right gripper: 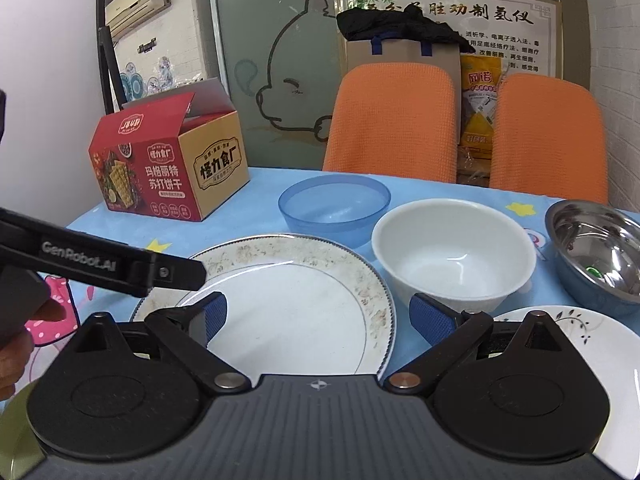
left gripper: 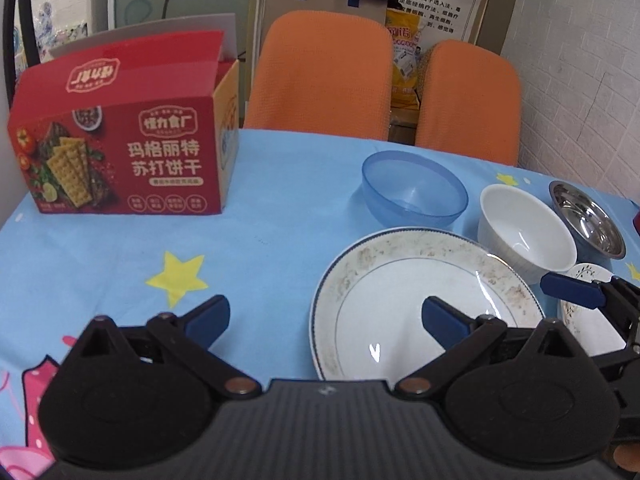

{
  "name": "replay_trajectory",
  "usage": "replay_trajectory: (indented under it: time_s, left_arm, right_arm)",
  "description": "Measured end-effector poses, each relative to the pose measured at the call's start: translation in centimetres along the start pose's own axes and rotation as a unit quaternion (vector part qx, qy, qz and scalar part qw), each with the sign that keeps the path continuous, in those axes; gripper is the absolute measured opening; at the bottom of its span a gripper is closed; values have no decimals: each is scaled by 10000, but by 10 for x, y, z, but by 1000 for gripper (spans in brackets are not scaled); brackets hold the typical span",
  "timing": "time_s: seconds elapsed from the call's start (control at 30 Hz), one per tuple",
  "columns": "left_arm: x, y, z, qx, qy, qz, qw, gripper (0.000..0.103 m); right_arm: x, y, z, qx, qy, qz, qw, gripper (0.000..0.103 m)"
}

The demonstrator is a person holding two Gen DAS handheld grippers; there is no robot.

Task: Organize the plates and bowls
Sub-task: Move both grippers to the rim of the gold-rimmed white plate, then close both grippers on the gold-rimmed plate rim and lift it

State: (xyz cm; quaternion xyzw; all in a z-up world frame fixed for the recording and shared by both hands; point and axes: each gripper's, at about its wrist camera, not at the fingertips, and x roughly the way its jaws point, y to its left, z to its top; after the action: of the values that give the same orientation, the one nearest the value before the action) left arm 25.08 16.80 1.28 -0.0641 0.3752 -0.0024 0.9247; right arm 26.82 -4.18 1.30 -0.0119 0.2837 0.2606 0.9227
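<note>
Black-framed left gripper (left gripper: 326, 320) and right gripper (right gripper: 318, 314): level, jaws wide, empty, over glossy round plate (right gripper: 296, 304); ribbed white bowl (right gripper: 454, 254) beside.

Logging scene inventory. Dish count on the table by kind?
Bowls: 3 (translucent blue plastic bowl, white ceramic bowl, stainless steel bowl)
Plates: 2 (large floral-rimmed white plate, small white plate with black leaf sprig)
Total: 5
</note>
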Motion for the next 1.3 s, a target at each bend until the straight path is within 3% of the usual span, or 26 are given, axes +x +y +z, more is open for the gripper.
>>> replay_trajectory:
  time_s: [0.23,0.4,0.57,0.67,0.87,0.9,1.3]
  left_arm:
    - [21,-2,-2,175,152,-139,9996,101]
    - [29,5,-5,62,327,-233,9992,89]
    - [23,12,-6,-31,257,-169,9995,89]
    - [24,13,-8,-16,310,-103,9995,89]
    - [23,-2,-14,348,187,5,9992,70]
    - [23,-3,-14,368,162,-49,9992,62]
    - [15,-6,-3,30,229,36,9997,54]
  right_arm:
    - [17,3,-8,1,376,13,9993,103]
    - [18,11,-13,-232,366,-201,9989,103]
    - [17,14,-11,-82,319,228,9992,103]
    - [16,13,-11,-114,305,138,9994,103]
    - [24,20,-16,-371,490,112,9980,103]
    - [23,21,-16,-379,486,106,9980,103]
    - [8,8,-11,6,124,-1,9999,103]
